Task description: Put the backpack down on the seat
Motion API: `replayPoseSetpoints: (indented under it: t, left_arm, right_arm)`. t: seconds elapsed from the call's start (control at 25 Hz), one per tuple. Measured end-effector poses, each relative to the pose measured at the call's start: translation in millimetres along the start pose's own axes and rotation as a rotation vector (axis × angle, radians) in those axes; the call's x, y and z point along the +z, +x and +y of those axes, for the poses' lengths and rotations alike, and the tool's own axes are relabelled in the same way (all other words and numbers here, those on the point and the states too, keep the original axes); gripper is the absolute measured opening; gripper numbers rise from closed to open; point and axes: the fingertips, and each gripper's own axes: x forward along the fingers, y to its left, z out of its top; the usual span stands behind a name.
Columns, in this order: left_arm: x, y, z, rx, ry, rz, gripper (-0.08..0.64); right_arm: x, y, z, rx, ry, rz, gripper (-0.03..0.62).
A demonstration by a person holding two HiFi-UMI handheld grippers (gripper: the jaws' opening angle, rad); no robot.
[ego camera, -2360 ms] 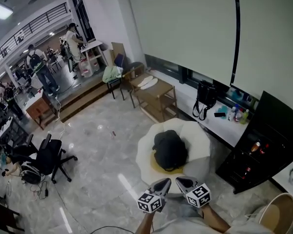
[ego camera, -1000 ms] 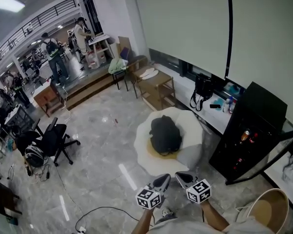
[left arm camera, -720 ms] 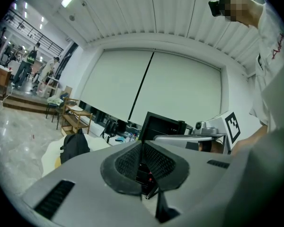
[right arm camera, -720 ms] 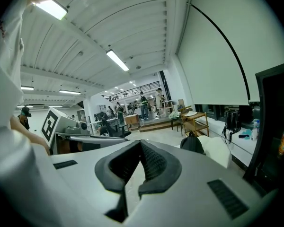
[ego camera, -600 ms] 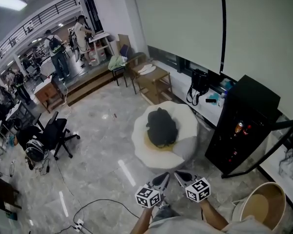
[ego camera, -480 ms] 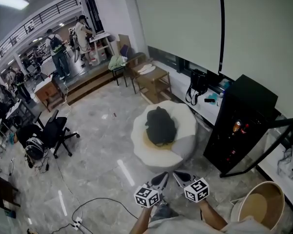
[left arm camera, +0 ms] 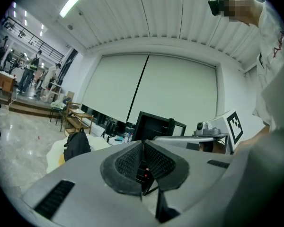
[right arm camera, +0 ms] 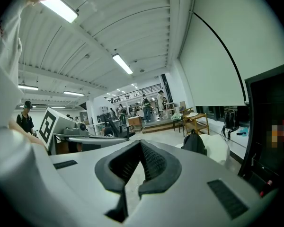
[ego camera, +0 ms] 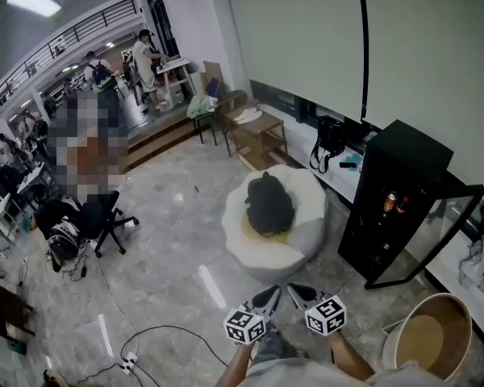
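Seeing backpack parked on the seat, well apart from left gripper and right gripper, both clamped shut, empty. Looks basically done.

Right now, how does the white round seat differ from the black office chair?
The white round cushioned seat sits flat on the grey floor; the black swivel office chair stands on a star base. The seat carries the black backpack; the chair does not. Both stand on that floor.

Black backpack slumped in the hollow of a round white cushioned seat, yellow centre.
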Motion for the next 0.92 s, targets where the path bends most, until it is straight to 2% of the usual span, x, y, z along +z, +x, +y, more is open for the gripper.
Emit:
replayPoseSetpoints:
  t: [0.36,0.92]
  left_arm:
    - [-17,-18,-25,-0.013,-0.014,-0.007,0.043]
    - [-21,-29,-29,-0.023,-0.013,-0.002,0.043]
  right_arm:
    - [-14,-24,21,-0.015,0.004,0.0,0.028]
    - [-16,-30,28,-0.027,-0.008,0.005,0.028]
